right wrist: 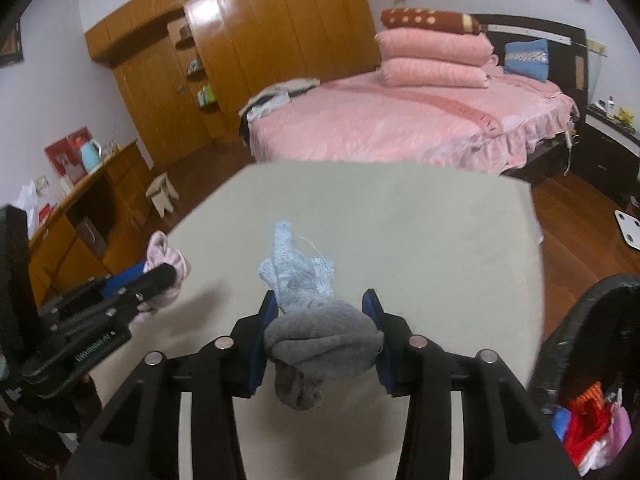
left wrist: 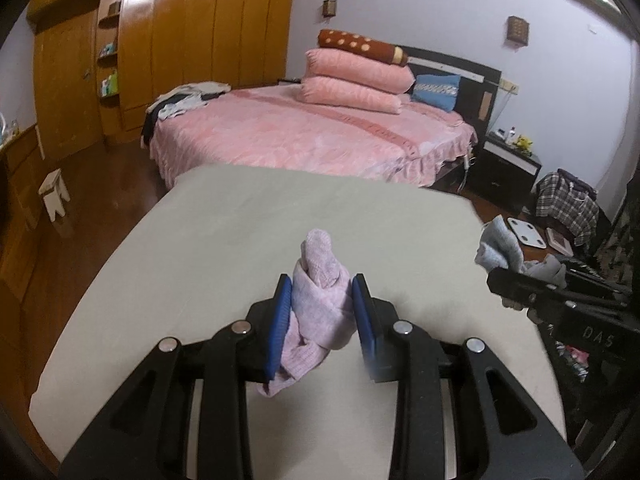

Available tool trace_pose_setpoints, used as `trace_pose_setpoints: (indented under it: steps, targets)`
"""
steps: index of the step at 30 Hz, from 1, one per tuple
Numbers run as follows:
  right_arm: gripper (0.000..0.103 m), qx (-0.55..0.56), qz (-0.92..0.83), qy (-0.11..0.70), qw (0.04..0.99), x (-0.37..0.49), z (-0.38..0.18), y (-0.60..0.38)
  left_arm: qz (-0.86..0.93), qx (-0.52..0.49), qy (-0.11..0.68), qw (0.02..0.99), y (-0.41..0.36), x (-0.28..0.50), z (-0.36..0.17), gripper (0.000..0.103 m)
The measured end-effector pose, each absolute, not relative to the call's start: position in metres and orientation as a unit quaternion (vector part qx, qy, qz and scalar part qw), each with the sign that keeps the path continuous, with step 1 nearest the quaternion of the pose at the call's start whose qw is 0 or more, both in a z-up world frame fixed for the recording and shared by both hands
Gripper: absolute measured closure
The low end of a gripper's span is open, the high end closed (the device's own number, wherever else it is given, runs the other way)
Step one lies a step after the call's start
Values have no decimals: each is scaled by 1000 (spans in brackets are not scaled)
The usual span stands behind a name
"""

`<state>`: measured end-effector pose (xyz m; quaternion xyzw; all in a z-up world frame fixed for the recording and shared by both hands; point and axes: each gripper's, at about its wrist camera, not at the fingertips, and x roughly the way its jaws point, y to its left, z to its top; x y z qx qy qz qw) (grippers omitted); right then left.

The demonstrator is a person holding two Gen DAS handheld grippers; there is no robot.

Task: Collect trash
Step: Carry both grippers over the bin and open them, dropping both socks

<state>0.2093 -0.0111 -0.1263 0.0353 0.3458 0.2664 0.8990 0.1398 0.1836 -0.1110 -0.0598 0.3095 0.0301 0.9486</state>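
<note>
My left gripper [left wrist: 322,286] is shut on a pale pink knitted sock bundle [left wrist: 316,304], held above the beige table [left wrist: 224,216]. My right gripper [right wrist: 320,300] is shut on a grey and light blue sock bundle [right wrist: 316,320], also held above the table [right wrist: 420,232]. The right gripper with its blue-grey bundle [left wrist: 500,250] shows at the right edge of the left wrist view. The left gripper with the pink bundle [right wrist: 166,260] shows at the left of the right wrist view.
A dark bag or bin [right wrist: 592,412] with colourful cloth items stands at the table's lower right. Beyond the table is a pink bed [left wrist: 304,132], a wooden wardrobe [left wrist: 180,40], a small white stool [left wrist: 54,194] and a black nightstand [left wrist: 504,164].
</note>
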Motion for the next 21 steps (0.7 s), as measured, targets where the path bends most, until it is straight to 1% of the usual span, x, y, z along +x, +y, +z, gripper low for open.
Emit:
trace_pose_setpoints:
  steps: [10, 21]
  targets:
    - [60, 46, 241, 300, 922, 191, -81, -66, -27, -55, 282, 957, 122, 140, -76, 73]
    - [60, 59, 182, 270, 944, 163, -56, -152, -95, -31, 259, 961, 41, 140, -55, 73]
